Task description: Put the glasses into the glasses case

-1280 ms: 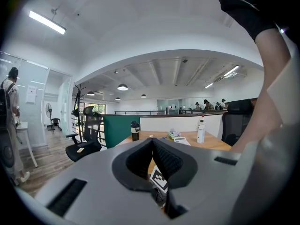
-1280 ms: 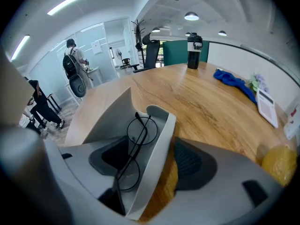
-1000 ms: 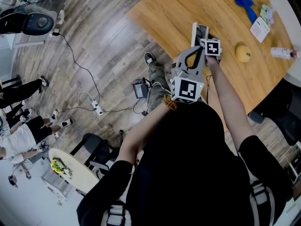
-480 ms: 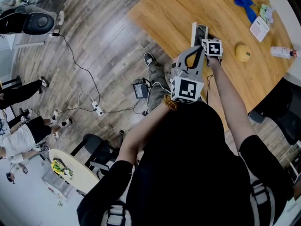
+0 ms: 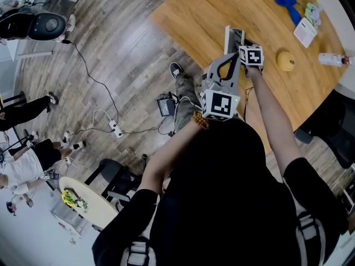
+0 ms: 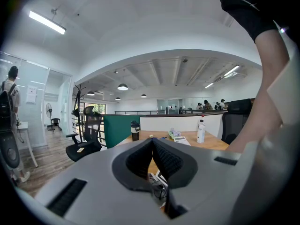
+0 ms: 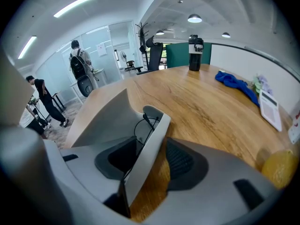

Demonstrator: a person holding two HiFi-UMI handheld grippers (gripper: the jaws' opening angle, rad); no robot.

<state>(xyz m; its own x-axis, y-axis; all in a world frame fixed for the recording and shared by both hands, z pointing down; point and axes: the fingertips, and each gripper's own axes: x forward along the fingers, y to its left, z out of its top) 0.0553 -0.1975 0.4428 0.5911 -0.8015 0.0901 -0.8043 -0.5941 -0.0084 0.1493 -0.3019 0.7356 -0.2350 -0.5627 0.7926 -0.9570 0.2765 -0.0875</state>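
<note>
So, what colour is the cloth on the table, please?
Blue cloth; right gripper view shows it best.

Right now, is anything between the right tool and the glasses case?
Nothing visible. The right tool has just been closing its jaws, and one raised side of the glasses case stands between them, with a gap left at the right pad. The thin black glasses show inside the case.

Bright, even light from ceiling strip lights; strong fisheye bending, dark vignetted edges
</note>
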